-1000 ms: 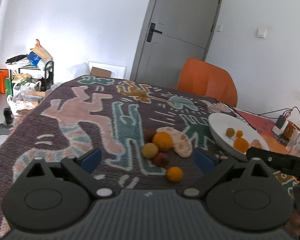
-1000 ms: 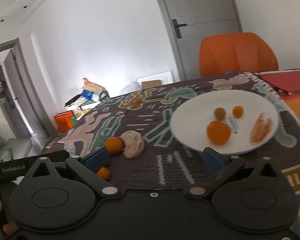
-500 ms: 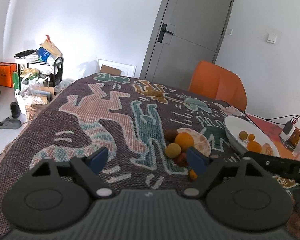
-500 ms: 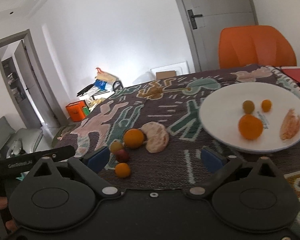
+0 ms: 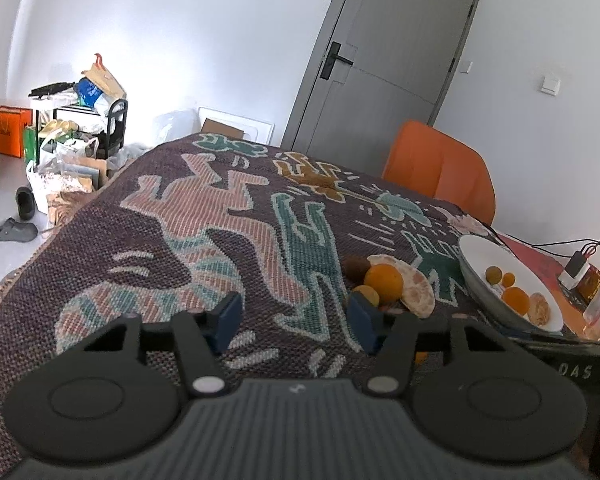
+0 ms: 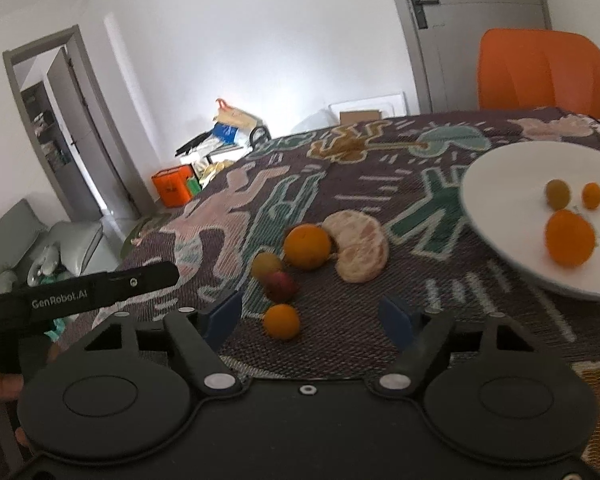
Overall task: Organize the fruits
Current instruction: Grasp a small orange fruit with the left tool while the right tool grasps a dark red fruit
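Behind the table stand a grey door (image 5: 372, 80) and an orange chair (image 5: 440, 168); the table itself is covered with a woven cloth (image 5: 204, 216) showing dancing figures. On this cloth lies a small group of loose fruits: a large orange (image 6: 307, 247), a peeled citrus half (image 6: 358, 252) touching it, a yellowish fruit (image 6: 266, 264), a red fruit (image 6: 280, 285) and a small orange (image 6: 282, 321) nearest to the right gripper (image 6: 310, 316). To the right sits a white plate (image 6: 496, 184) which already holds a few round fruits, so I judge that the loose ones must go there too.

Both tools are empty. The right gripper has its jaws wide apart, and the small orange lies just ahead, between the lines of the two fingers. The left gripper (image 5: 294, 318) also has its jaws apart and hovers over bare cloth, with the fruit group beside its right finger.

For the step in hand, the right gripper should go forward and low so that the pads meet the small orange at its widest part, then close softly, because a round fruit rolls away easily and may push the red one. The peeled half will probably need an even lighter hold.

On the side of the left tool, the right camera reads "GenRobot.AI" (image 6: 60, 302). The left camera shows letters like "DAS" (image 5: 576, 371) on the other tool, but this word is partly cut, so I cannot read it fully
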A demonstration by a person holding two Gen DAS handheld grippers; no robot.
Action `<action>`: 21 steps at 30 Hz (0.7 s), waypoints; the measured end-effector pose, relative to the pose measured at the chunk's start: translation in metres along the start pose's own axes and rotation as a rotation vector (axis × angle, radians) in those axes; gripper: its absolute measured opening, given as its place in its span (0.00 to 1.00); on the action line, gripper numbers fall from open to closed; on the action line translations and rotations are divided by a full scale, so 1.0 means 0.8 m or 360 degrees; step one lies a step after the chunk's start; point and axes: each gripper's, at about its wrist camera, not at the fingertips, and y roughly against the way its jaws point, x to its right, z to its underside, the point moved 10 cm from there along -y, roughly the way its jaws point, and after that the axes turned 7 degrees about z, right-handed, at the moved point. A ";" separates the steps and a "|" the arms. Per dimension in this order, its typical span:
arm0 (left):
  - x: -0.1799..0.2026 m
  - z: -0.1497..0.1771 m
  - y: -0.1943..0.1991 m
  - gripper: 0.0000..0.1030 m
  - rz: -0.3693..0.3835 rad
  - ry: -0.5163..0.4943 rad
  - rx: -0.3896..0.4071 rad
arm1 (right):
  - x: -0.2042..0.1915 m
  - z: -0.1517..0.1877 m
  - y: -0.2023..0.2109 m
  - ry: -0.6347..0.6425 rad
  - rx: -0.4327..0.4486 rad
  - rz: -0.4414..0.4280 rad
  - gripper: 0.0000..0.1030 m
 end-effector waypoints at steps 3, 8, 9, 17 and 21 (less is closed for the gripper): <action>-0.005 0.001 -0.001 0.52 0.0004 0.0012 -0.0005 | -0.008 0.002 -0.008 0.0010 -0.0021 -0.0015 0.70; -0.017 0.000 -0.001 0.51 0.0001 0.0038 -0.0003 | -0.023 -0.003 -0.024 0.0053 -0.0047 -0.0036 0.62; -0.019 0.000 0.000 0.51 -0.0002 0.0041 -0.0001 | -0.026 -0.003 -0.028 0.0063 -0.0055 -0.0039 0.61; -0.030 -0.004 -0.006 0.51 0.0003 0.0060 -0.0011 | -0.041 -0.006 -0.062 0.0126 -0.0115 -0.0026 0.48; -0.027 -0.007 -0.014 0.51 0.0026 0.0066 -0.0013 | -0.039 -0.005 -0.069 0.0128 -0.0140 -0.0015 0.22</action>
